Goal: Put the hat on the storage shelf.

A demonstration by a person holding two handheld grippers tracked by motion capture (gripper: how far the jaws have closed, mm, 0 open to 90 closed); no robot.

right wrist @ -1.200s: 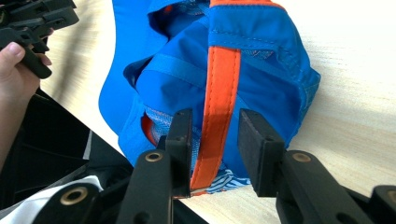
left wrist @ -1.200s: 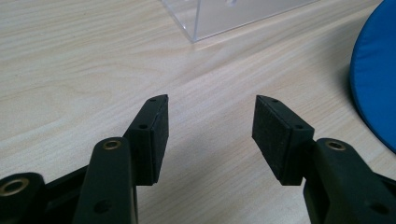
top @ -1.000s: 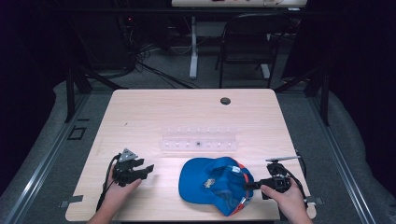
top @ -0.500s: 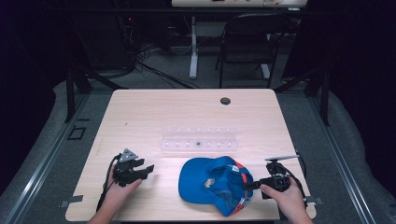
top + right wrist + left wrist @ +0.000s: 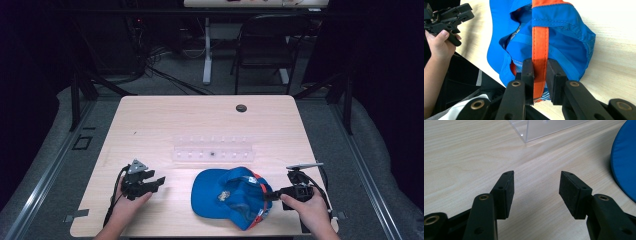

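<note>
A blue cap (image 5: 227,192) with an orange strap (image 5: 540,37) lies crown down near the table's front edge. My right gripper (image 5: 268,195) reaches in from the cap's right, and in the right gripper view it (image 5: 540,67) is shut on that strap at the cap's back rim. My left gripper (image 5: 159,181) rests low over the table to the left of the cap, apart from it. Its jaws (image 5: 536,185) stand open over bare wood, with the cap's blue edge (image 5: 624,162) at the far right. The left gripper (image 5: 461,11) also appears beyond the cap in the right gripper view.
A clear plastic rack (image 5: 212,150) lies across the middle of the wooden table (image 5: 165,120), just behind the cap. A small dark round disc (image 5: 241,108) sits near the far edge. A chair (image 5: 265,40) and cables stand beyond the table.
</note>
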